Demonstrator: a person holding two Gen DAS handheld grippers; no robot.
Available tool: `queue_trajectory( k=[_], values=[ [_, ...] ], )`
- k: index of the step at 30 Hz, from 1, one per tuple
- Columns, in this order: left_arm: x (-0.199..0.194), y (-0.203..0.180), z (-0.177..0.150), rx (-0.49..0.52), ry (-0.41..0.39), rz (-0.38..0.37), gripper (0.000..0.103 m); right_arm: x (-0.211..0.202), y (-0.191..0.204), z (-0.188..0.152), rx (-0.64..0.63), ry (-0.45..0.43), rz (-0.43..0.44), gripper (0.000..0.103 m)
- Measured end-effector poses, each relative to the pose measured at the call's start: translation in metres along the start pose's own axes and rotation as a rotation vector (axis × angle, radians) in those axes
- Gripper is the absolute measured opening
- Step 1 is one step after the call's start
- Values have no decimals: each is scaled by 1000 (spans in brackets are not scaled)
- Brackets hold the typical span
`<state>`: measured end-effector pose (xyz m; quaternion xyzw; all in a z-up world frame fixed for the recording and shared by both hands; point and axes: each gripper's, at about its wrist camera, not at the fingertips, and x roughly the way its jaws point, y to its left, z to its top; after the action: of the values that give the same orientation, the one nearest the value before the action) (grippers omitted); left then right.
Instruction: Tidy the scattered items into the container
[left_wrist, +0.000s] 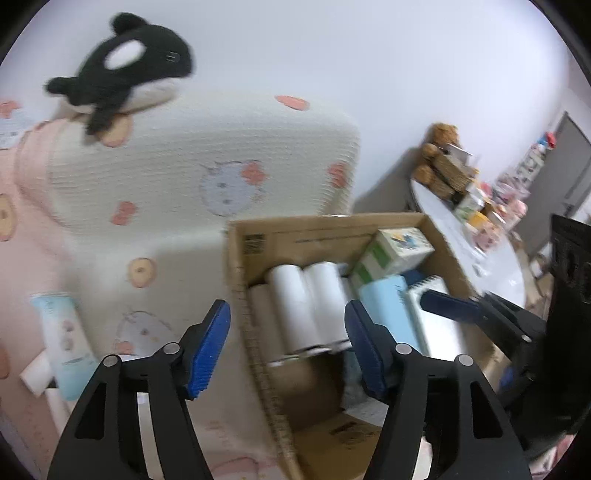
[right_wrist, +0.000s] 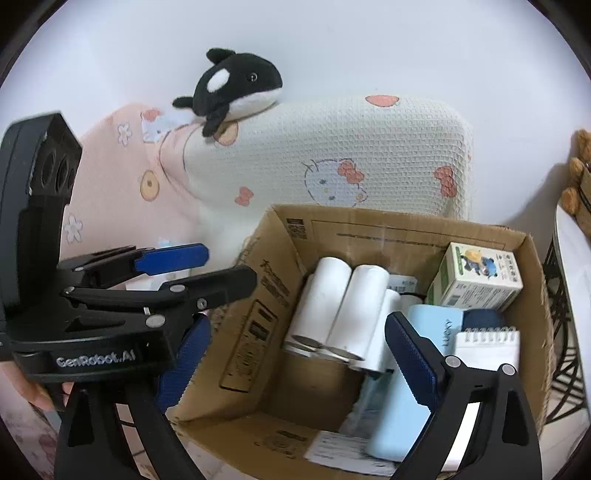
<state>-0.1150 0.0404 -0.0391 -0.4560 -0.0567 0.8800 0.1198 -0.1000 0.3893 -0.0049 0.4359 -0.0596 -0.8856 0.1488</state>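
Bed, "GenRobot.AI" left gripper (right_wrist: 192, 266)

White wall (right_wrist: 369, 44), patterned pillow (right_wrist: 369, 155), cluttered side table (left_wrist: 491, 258)

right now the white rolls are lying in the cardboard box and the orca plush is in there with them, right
Not quite. The white rolls do lie in the cardboard box, but the orca plush sits outside it, on top of the pillow behind, as the right wrist view shows.
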Motion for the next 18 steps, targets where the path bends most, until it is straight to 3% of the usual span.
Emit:
queue_trajectory(
  k=[6,10,15,18],
  values=[
    [-20,10,-7,50,-60,44,68,1,17,-3,24,-28,-31,101],
    [-33,12,-19,118,-86,97,69,0,33,-8,-38,-25,-133,102],
    [-39,26,-28,110,-52,39,69,-20,44,-14,-76,-49,-276,102],
    [-40,26,-31,157,-51,146,69,-36,46,-17,-70,-78,-351,102]
  ],
)
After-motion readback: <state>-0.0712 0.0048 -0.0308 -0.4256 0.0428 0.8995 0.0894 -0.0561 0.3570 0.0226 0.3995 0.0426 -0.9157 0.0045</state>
